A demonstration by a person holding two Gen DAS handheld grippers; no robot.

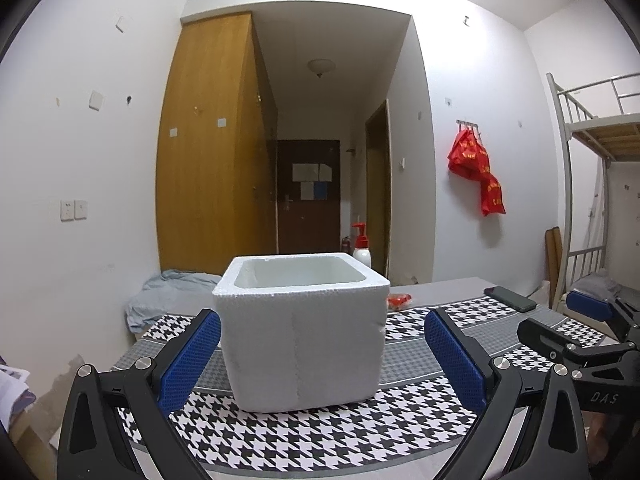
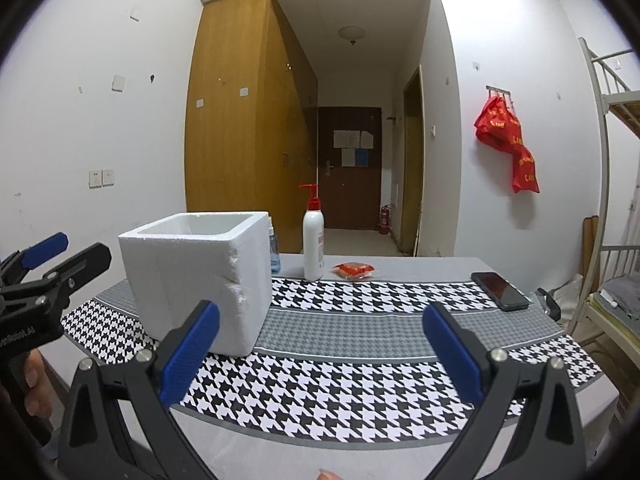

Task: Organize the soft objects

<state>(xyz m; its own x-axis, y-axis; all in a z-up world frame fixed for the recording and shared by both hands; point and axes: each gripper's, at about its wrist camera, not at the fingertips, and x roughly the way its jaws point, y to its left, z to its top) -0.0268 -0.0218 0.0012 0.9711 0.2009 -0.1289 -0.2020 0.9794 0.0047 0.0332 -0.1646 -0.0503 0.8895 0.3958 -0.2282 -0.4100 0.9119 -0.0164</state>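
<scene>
A white foam box [image 1: 302, 328] stands open-topped on the houndstooth tablecloth [image 1: 320, 440]; it also shows in the right wrist view [image 2: 196, 276] at the left. My left gripper [image 1: 322, 356] is open, its blue pads either side of the box's near face, not touching it. My right gripper [image 2: 320, 350] is open and empty over the cloth, to the right of the box. A small red soft packet [image 2: 353, 270] lies at the far side of the table, also partly seen in the left wrist view [image 1: 398, 302].
A white pump bottle with red top [image 2: 313, 246] and a small blue bottle [image 2: 274, 258] stand behind the box. A black phone [image 2: 500, 291] lies at the far right. Bunk bed [image 2: 616, 184] on the right; red bags [image 2: 508, 140] hang on the wall.
</scene>
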